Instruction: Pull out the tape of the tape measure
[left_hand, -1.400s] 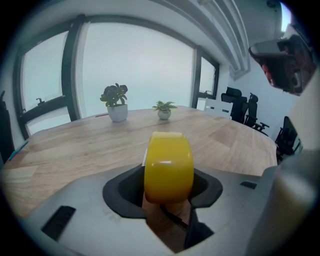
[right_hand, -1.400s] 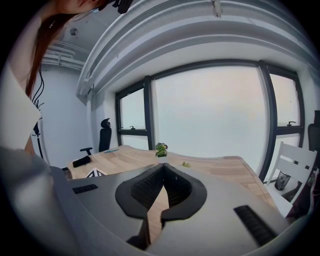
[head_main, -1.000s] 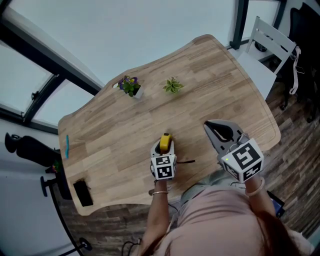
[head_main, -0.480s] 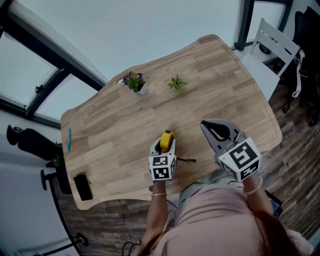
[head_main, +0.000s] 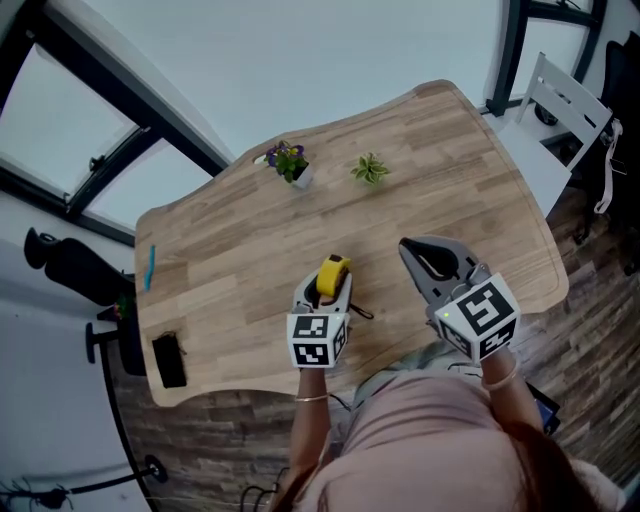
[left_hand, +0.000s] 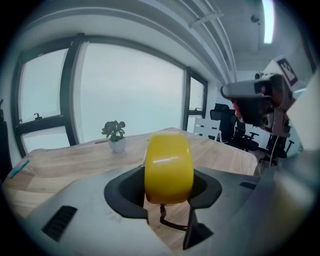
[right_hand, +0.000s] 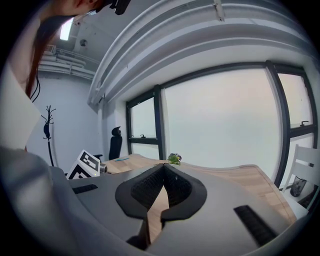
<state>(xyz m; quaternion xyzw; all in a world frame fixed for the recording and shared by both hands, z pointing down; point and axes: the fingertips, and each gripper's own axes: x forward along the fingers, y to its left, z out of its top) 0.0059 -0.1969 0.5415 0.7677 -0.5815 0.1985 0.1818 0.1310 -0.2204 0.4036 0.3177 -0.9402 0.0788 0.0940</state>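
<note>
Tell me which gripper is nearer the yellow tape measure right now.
Left. The left gripper has the tape measure clamped between its jaws. The right gripper, shut and empty, is off to the tape measure's right, not touching it.

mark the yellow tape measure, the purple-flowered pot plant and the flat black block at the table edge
Yellow tape measure (left_hand: 168, 167): left gripper view, middle of its rounded case.
Purple-flowered pot plant (head_main: 288, 160): head view, on the blossoms.
Flat black block (head_main: 168, 360): head view, centre of its top face.
</note>
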